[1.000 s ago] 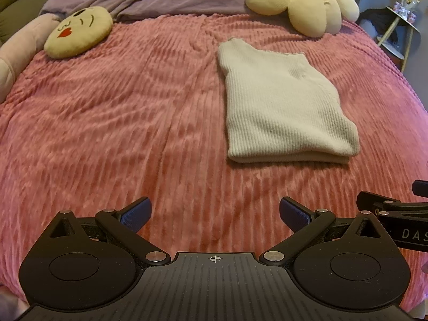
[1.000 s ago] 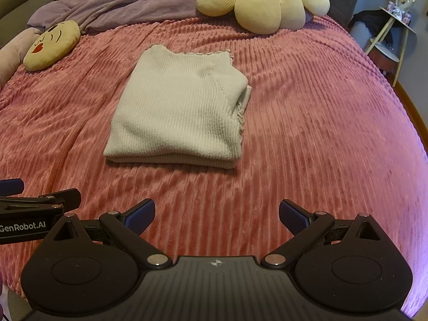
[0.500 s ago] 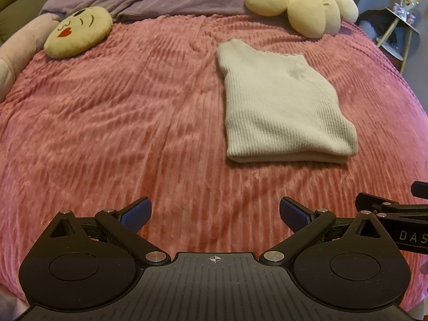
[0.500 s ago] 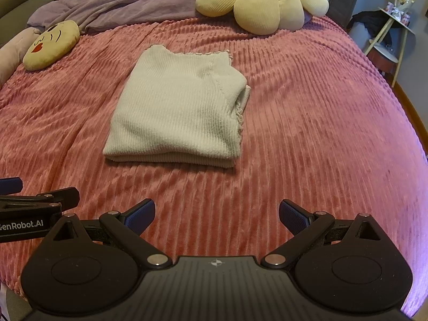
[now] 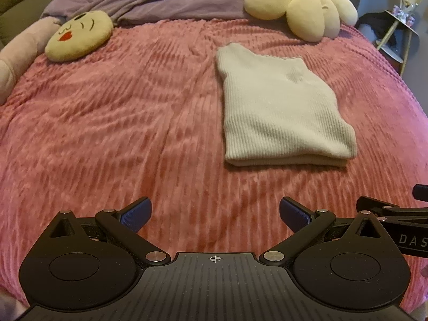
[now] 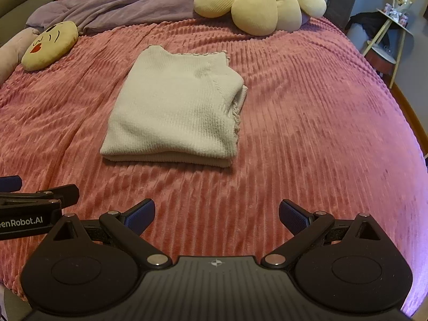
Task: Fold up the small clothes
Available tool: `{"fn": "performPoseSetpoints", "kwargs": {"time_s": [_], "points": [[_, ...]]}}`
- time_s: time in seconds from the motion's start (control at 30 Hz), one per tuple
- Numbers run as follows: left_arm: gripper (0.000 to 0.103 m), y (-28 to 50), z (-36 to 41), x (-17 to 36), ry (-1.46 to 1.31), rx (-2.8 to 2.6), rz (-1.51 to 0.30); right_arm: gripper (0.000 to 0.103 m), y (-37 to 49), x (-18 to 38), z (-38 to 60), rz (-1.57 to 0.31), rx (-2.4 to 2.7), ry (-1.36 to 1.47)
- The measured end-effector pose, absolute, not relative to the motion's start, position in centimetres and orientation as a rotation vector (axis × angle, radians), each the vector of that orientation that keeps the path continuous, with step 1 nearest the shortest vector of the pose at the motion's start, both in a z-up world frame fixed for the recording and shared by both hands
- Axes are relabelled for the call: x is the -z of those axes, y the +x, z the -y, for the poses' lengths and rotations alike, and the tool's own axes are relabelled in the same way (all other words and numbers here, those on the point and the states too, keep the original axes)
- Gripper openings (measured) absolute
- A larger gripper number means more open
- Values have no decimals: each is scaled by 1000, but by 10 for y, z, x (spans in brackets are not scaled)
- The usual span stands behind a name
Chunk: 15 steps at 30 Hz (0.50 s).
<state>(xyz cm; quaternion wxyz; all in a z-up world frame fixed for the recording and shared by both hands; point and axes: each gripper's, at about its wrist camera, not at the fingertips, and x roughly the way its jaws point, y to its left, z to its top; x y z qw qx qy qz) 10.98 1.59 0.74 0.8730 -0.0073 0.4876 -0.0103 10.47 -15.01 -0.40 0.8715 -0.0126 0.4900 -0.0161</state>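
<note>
A cream knit sweater [image 5: 278, 109] lies folded into a flat rectangle on the pink ribbed bedspread [image 5: 133, 123]; it also shows in the right wrist view [image 6: 176, 109]. My left gripper [image 5: 214, 214] is open and empty, held low near the bed's front edge, well short of the sweater and to its left. My right gripper [image 6: 216, 214] is open and empty, also short of the sweater and to its right. Each gripper's side shows at the edge of the other's view.
A yellow emoji cushion [image 5: 80, 36] lies at the back left and a yellow flower cushion [image 6: 256, 0] at the back right. A purple blanket [image 5: 160, 0] is bunched along the head of the bed. A small side table [image 6: 388, 40] stands beyond the right edge.
Both grippers have drifted very slightly; the sweater has not moved and both stay open.
</note>
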Motion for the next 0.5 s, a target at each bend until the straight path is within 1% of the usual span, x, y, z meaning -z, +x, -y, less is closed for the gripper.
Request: {"fn": "performPoseSetpoints", "kwargs": {"time_s": [0.5], "points": [[103, 108, -16, -5, -22, 27, -1017, 99, 103, 5, 152, -1026, 42, -22]]}}
